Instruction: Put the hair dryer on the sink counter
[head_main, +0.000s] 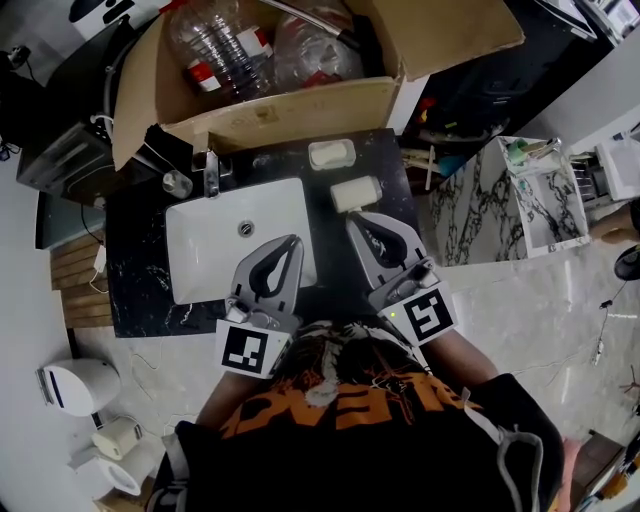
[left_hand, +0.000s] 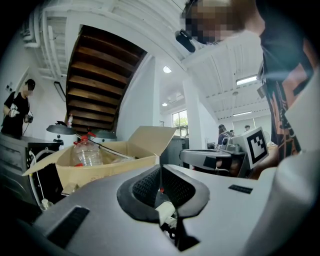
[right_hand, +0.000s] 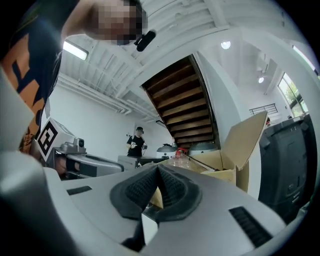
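Observation:
I cannot make out a hair dryer in any view. The black sink counter with its white basin lies below me in the head view. My left gripper hovers over the basin's near right corner, its jaws closed together with nothing between them. My right gripper hangs over the counter just right of the basin, also shut and empty. In the left gripper view the left gripper shows its pads meeting. The right gripper view shows the right gripper with its pads pressed together the same way.
An open cardboard box with plastic bottles stands behind the counter. A faucet, a soap dish and a white block sit on the counter. A marble-patterned cabinet is at the right, a toilet at the lower left.

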